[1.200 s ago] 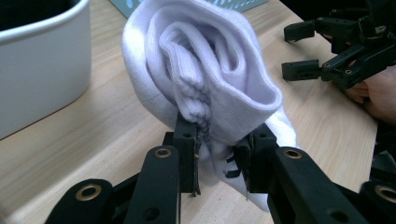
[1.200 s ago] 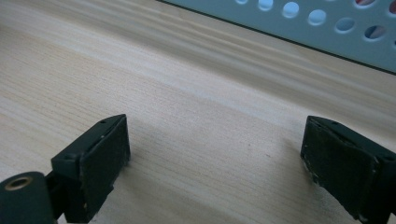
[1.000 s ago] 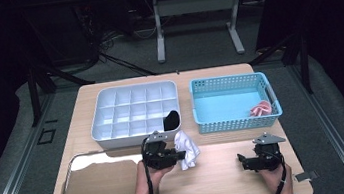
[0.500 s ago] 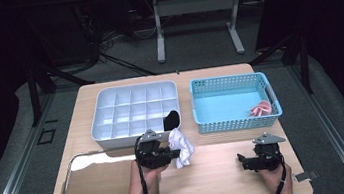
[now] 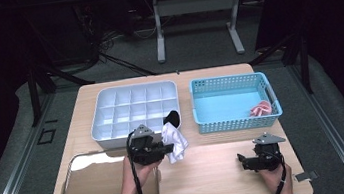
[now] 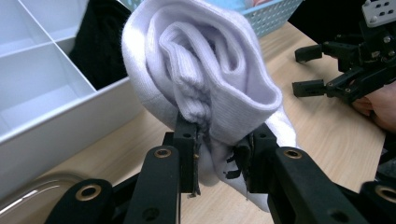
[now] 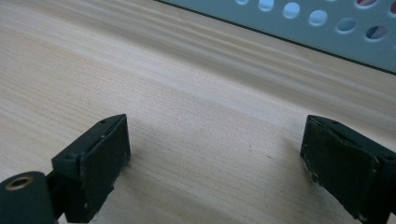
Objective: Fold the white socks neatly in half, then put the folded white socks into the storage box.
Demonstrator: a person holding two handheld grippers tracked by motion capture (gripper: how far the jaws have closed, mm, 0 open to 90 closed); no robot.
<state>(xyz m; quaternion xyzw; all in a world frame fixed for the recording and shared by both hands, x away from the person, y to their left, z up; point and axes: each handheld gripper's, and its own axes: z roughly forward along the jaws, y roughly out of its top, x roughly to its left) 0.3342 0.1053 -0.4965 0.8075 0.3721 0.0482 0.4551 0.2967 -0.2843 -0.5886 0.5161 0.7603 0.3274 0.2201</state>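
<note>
**One white sock pinched in my left gripper**

Both jaws of my left gripper (image 6: 217, 161) are clamped on a rolled white sock (image 6: 205, 74), which bulges above the pads and hangs clear of the wooden table (image 5: 210, 172). From my left hand, the white divided tray (image 5: 134, 112) lies at about 12 o'clock, with a black item (image 5: 174, 118) in its near corner compartment. My right gripper (image 7: 215, 158) rests low over bare wood, jaws spread wide and holding nothing, with the blue basket (image 5: 233, 101) at its 12 o'clock.
</note>
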